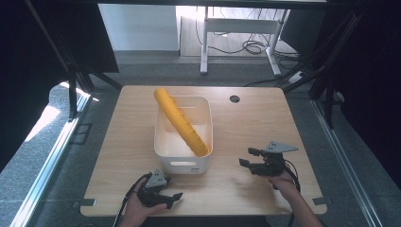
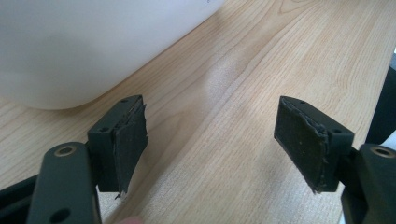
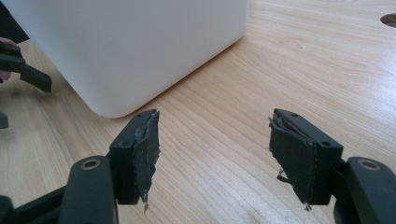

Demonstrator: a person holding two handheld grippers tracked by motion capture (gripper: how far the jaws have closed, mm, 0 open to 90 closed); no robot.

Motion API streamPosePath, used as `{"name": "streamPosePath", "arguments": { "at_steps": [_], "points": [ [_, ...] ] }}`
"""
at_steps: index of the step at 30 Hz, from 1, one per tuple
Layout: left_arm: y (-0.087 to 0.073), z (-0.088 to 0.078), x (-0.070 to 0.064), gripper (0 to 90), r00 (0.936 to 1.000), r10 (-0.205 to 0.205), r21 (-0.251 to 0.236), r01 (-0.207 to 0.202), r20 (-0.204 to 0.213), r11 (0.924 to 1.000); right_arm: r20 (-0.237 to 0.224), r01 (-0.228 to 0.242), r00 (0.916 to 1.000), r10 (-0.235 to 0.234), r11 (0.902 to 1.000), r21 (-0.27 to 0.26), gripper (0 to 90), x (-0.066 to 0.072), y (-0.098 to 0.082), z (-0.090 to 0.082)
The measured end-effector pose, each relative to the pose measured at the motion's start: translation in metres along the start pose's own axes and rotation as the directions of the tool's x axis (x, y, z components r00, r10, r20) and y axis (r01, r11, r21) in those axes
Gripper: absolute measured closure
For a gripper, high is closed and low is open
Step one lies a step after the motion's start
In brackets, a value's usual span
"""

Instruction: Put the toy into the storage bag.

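Note:
A white bin [image 1: 183,163] stands at the middle of the wooden table [image 1: 250,123]. A long yellow ribbed cylinder [image 1: 181,122] leans in it, its upper end sticking out over the far left rim. My left gripper [image 1: 174,199] rests near the front edge, just in front of the bin, pointing right. Its jaws stand open [image 2: 210,140] over bare wood, with the bin's rounded wall [image 2: 84,42] beyond them. To the right of the bin my right gripper [image 1: 246,156] points left toward it, open [image 3: 214,147] and holding nothing. The bin's corner [image 3: 135,46] is a short way ahead of it.
A dark round cable hole [image 1: 234,99] sits in the table's far right part. Beyond the table are a white desk frame [image 1: 236,28] and loose cables [image 1: 253,46] on the grey floor. Black frame struts [image 1: 326,71] rise at both far corners.

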State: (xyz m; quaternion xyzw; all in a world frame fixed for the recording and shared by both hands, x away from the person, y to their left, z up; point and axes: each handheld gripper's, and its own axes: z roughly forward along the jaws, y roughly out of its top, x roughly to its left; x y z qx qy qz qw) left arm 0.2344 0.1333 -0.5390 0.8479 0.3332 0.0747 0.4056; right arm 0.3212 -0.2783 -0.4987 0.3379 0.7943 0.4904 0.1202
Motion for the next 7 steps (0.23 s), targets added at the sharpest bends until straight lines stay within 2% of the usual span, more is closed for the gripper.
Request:
{"name": "streamPosePath", "arguments": {
  "at_steps": [7],
  "points": [
    [0.0002, 0.0006, -0.0004, 25.5, 1.0000, 0.002, 0.003, -0.002, 0.000, 1.0000, 0.008, 0.003, 1.0000, -0.003, 0.9999, 0.013, 33.0, -0.0004, -0.0015, 0.0019]
  ]
}}
